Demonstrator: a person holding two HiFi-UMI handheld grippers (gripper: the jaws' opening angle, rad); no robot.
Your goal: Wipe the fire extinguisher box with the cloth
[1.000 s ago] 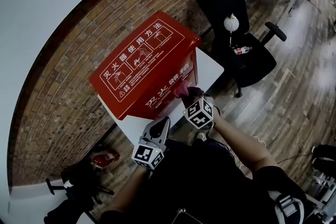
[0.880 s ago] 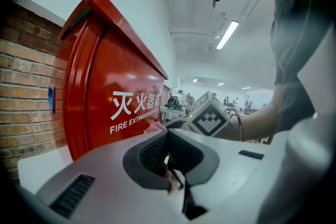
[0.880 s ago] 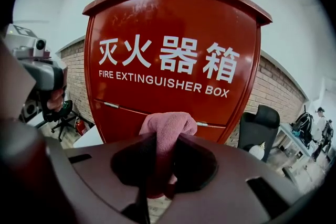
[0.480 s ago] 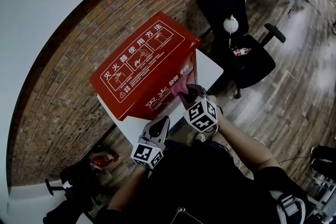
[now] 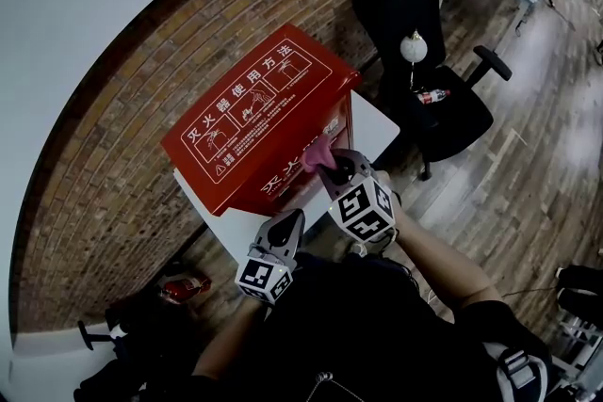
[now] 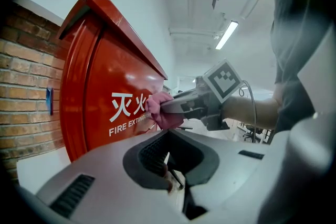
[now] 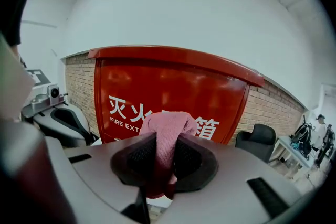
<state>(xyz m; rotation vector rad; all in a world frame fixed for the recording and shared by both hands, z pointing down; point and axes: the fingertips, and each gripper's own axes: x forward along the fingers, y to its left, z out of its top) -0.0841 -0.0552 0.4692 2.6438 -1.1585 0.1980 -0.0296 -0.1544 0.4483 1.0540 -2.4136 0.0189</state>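
Observation:
The red fire extinguisher box [image 5: 259, 113] stands on a white base against the brick wall; its front panel [image 7: 173, 97] carries white lettering. My right gripper [image 5: 325, 160] is shut on a pink cloth [image 7: 167, 134], and the cloth [image 5: 317, 152] presses against the box's front panel [image 6: 113, 97] beside the lettering. In the left gripper view the cloth [image 6: 161, 110] shows bunched at the right gripper's tips. My left gripper [image 5: 287, 226] hangs lower, in front of the white base, shut with nothing in it [image 6: 170, 178].
A black office chair [image 5: 429, 80] stands right of the box with a white round object and a bottle on its seat. A white base plate [image 5: 377, 122] juts out at the box's right. Dark gear lies on the wooden floor at lower left [image 5: 141, 334].
My right gripper has risen with the cloth up the box's front panel. The left gripper has stayed where it was.

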